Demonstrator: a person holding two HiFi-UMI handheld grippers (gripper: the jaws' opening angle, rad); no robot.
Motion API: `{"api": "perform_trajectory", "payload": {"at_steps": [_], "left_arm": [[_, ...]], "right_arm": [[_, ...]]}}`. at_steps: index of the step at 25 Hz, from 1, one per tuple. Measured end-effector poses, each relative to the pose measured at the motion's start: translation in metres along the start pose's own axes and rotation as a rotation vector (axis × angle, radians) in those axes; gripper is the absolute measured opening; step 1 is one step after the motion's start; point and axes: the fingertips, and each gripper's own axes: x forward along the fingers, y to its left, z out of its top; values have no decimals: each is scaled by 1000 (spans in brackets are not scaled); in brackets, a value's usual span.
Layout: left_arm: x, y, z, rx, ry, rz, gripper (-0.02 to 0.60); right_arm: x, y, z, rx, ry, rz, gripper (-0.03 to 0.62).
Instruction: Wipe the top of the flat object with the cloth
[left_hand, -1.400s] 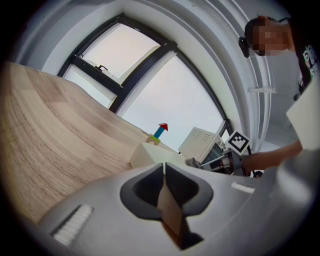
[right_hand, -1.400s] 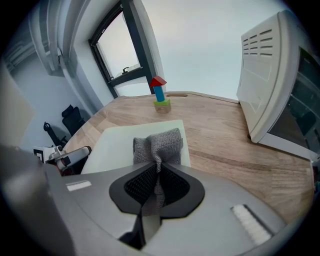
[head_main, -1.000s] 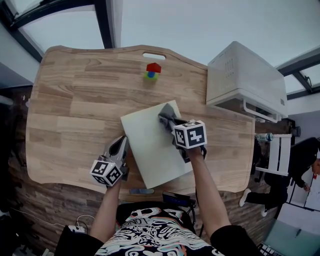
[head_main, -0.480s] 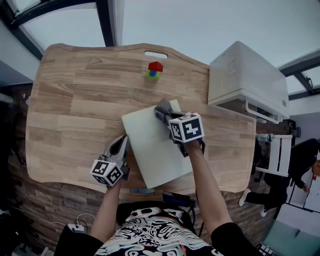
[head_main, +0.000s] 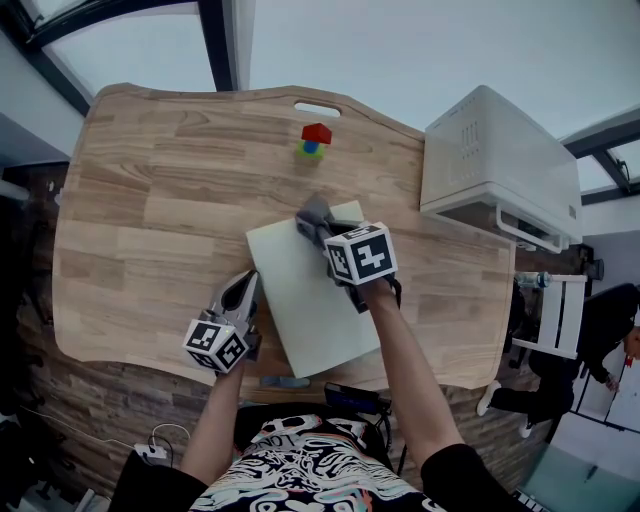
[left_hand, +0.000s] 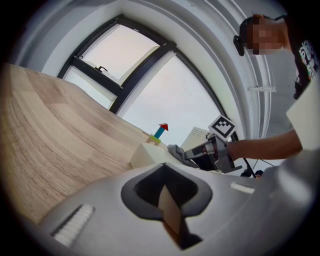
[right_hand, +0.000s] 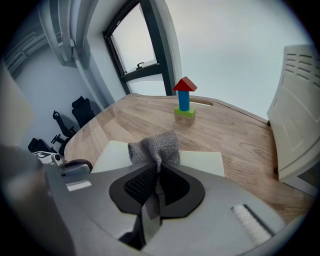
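My right gripper (head_main: 320, 228) has its jaws clamped on a crumpled grey woven cloth (head_main: 310, 213), and the bunched fabric sticks out past the tips. The cloth sits on the pale cream rectangular board (head_main: 300, 300), at its far edge. The board lies flat on the light wooden table (head_main: 150, 200).

My left gripper (head_main: 241, 287) has its jaws together with nothing between them. It rests low, just beside the board's left edge.

Each gripper's cube carries black-and-white square markers, and that is the only print I can make out.

Beyond the board stands a small toy block stack (head_main: 314, 140), with a red roof on a blue post on a green base. A white vented box appliance (head_main: 490, 160) sits at the table's right.
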Motion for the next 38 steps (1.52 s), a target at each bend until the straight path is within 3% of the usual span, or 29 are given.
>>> {"api": "perform_trajectory", "payload": {"at_steps": [29,38], "left_arm": [[0,1,-1,33,-15,39,57],[1,2,-1,44,-20,56,57]], "right_arm": [[-12,34,-35,-8,33,79,20],[-19,40,-51,-14,33,68,20]]}}
